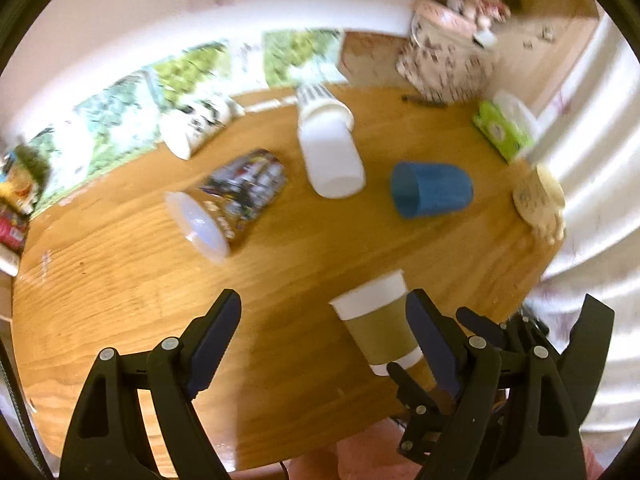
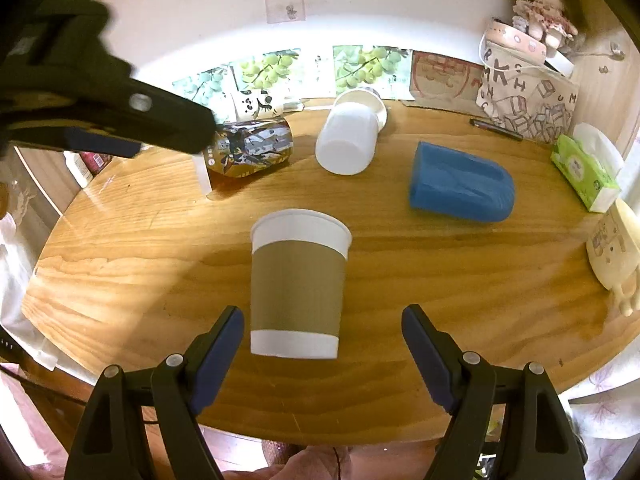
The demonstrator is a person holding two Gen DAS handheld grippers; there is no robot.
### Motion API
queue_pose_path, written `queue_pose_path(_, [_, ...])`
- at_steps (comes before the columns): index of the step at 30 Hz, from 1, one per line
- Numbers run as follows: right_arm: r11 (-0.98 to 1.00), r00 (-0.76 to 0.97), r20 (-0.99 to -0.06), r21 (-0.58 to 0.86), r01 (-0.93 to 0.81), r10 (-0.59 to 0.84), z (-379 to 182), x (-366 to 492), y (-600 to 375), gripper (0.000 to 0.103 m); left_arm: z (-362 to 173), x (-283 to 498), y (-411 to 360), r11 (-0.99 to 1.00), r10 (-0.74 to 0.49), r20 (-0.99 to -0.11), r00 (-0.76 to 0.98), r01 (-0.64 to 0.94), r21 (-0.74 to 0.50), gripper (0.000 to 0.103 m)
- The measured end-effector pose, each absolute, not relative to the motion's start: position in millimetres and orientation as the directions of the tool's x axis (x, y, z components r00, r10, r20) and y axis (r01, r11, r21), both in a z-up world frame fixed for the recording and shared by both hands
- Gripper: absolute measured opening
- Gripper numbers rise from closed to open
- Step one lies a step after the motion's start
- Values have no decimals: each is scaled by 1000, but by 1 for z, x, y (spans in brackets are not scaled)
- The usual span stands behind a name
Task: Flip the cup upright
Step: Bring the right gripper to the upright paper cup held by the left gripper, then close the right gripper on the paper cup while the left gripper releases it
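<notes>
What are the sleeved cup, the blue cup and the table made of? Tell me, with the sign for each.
Sleeved cup: likely paper, matte white wall with a brown cardboard-looking band around it.
Blue cup: probably plastic, a solid blue moulded body with a soft, even sheen.
Table: wood or wood veneer, visible grain lines under a glossy finish that reflects light.

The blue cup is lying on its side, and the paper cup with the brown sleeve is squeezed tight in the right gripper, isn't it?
Not quite. The paper cup isn't squeezed: the right gripper is open, its fingers apart on either side of the cup without touching it. The right wrist view shows this. The blue cup really is lying on its side on the table.
</notes>
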State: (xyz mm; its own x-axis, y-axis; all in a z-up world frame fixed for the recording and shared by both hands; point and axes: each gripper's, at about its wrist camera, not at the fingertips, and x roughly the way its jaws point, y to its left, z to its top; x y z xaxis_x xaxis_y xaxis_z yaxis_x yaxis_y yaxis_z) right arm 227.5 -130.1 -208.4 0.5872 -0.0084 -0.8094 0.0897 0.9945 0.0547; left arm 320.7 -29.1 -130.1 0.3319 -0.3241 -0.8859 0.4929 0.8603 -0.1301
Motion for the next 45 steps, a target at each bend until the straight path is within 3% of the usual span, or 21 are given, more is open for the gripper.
queue_pose_path(7, [997,603,-798,34,76,-19,-212,236,-125,82,-122,299,-1,893,-309,-819,484,445,-74,87])
queue_pose_path(22, [994,609,-790,-5,108,-71,-219,260,-130,82,-120,247,27,894,-373,-715,591,434,-107,87])
queue_pose_path(45, [987,557,-825,-14,158,-101,-245,296,-141,82,-128,259,25,892,-348,-746,568,446,-77,87])
